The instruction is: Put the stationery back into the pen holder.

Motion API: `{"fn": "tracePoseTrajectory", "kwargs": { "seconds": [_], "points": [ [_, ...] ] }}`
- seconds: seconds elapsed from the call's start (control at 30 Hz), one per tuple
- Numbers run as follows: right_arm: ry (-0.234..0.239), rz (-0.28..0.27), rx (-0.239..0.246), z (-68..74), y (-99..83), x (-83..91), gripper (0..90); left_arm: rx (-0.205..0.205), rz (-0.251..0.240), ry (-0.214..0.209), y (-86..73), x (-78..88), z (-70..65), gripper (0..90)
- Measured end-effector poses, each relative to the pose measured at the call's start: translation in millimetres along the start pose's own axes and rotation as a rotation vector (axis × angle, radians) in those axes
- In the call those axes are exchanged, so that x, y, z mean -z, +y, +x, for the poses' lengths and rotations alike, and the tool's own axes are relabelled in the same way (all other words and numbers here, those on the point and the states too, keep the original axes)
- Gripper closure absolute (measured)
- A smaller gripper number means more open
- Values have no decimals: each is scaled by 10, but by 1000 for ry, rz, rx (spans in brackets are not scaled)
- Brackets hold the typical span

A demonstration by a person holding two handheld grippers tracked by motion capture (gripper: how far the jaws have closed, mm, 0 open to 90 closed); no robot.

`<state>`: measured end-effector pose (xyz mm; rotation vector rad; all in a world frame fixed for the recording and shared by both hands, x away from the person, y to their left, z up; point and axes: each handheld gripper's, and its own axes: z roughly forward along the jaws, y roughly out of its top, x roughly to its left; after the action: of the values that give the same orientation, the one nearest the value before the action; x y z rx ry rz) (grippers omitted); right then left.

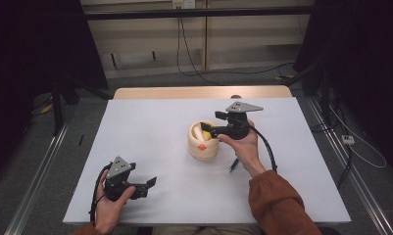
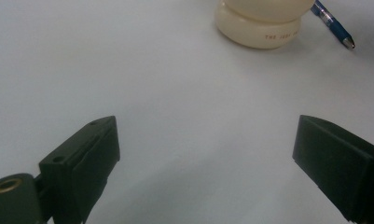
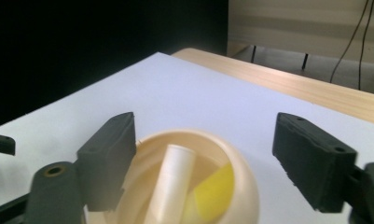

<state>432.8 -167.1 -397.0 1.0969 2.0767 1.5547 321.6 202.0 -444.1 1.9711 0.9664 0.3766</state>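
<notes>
- Two grippers in the high view: right gripper (image 1: 207, 129) over the cream pot (image 1: 202, 147) mid-table, left gripper (image 1: 150, 184) near the front edge.
- Left gripper view: jaws wide apart, empty; blue pen (image 2: 334, 24) beside the pot.
- Right gripper view: jaws spread, gripping nothing, above a white tube (image 3: 171, 184) and yellow piece (image 3: 213, 191) in the pot.

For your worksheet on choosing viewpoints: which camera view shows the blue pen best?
The left gripper view: the blue pen lies sharp on the table beside the cream pot, tip visible. In the high view the pen is a small sliver by the person's right wrist.
</notes>
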Motion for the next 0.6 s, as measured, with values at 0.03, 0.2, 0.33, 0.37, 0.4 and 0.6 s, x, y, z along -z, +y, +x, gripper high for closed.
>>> {"fn": "tracePoseTrajectory", "kwargs": {
  "seconds": [0.03,0.2,0.33,0.37,0.4,0.6],
  "points": [
    [-12,21,8,-14,6,20,189,0,0,0,0,0,0,73],
    [-38,38,-5,-72,17,117,123,2,0,0,0,-1,-2,73],
    [-53,43,-8,-114,33,217,94,2,0,0,0,-1,-2,73],
    [-55,44,-9,-123,35,238,88,2,1,-1,0,0,-1,73],
    [-58,46,-9,-136,38,267,86,3,1,1,-1,1,-1,73],
    [-70,55,-27,-251,-32,453,81,4,2,0,3,-12,-3,73]
  ]
}}
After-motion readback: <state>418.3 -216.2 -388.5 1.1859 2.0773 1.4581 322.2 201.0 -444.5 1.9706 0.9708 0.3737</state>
